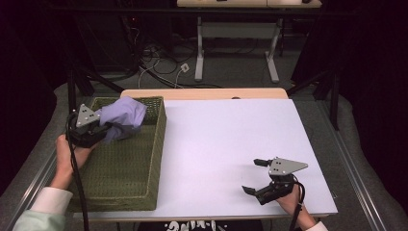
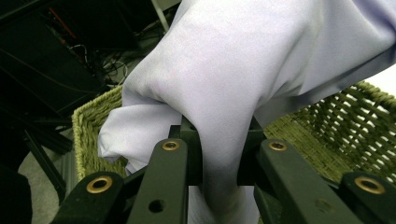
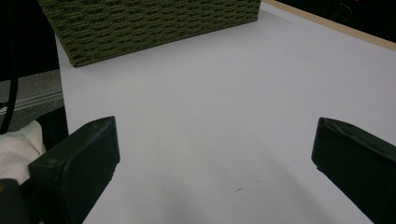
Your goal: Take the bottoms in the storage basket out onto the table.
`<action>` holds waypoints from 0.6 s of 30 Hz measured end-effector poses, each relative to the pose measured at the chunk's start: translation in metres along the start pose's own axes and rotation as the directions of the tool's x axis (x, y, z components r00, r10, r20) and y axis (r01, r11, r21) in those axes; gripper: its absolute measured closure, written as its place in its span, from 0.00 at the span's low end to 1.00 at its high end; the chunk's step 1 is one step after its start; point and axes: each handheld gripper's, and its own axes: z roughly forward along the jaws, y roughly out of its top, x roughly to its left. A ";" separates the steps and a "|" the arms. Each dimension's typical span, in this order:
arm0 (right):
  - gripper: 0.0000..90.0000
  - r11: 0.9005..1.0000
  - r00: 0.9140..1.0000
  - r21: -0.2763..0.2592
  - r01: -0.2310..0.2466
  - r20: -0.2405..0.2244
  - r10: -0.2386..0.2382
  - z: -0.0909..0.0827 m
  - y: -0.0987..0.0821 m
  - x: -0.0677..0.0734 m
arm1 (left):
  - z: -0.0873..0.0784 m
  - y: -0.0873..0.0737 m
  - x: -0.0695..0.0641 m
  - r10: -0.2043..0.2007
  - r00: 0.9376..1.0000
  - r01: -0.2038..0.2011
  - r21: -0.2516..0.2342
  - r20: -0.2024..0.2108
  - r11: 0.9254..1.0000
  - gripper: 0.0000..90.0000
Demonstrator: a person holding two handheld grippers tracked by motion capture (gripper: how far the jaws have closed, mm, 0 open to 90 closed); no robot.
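Note:
A lavender cloth [image 1: 123,115] hangs bunched over the far left part of a green woven basket [image 1: 144,192]. My left gripper [image 1: 102,129] is shut on that cloth; in the left gripper view the lavender cloth [image 2: 243,79] is pinched between my jaws, and the left gripper [image 2: 219,154] holds it above the basket's rim [image 2: 88,126]. My right gripper [image 1: 253,176] rests low over the white table top at the front right, open, with nothing between its fingertips [image 3: 81,158]. In the right gripper view the right gripper [image 3: 212,158] points toward the basket's wall [image 3: 149,23].
The white table top [image 1: 226,139] stretches between the basket and my right gripper. A wooden edge [image 1: 207,93] runs along its far side. Cables and desk legs [image 1: 199,57] lie on the floor beyond. The table's front edge is just under my right hand.

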 end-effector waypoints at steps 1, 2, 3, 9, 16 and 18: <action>0.01 1.000 1.000 0.000 0.001 0.001 -0.001 0.000 0.000 0.000 | -0.001 0.001 0.000 0.002 1.000 -0.002 -0.002 0.002 1.000 0.88; 0.01 1.000 1.000 0.000 0.002 0.001 -0.002 0.000 0.000 0.000 | -0.001 0.002 -0.001 0.004 1.000 -0.004 -0.006 0.004 1.000 0.88; 0.01 1.000 1.000 0.001 0.001 0.001 -0.001 0.000 0.000 0.000 | -0.001 0.003 -0.001 0.005 1.000 -0.005 -0.010 0.006 1.000 0.88; 0.01 1.000 1.000 0.000 0.001 0.000 -0.001 0.000 0.000 0.000 | -0.002 0.010 -0.003 0.011 1.000 -0.011 -0.031 0.013 0.999 0.88; 0.01 1.000 1.000 -0.001 0.001 -0.001 -0.001 0.000 0.000 0.000 | -0.004 0.015 -0.006 0.014 1.000 -0.013 -0.055 0.024 0.998 0.88; 0.01 1.000 1.000 0.000 -0.001 -0.001 0.001 0.000 0.000 0.000 | -0.004 0.016 -0.007 0.016 0.999 -0.014 -0.059 0.028 0.998 0.88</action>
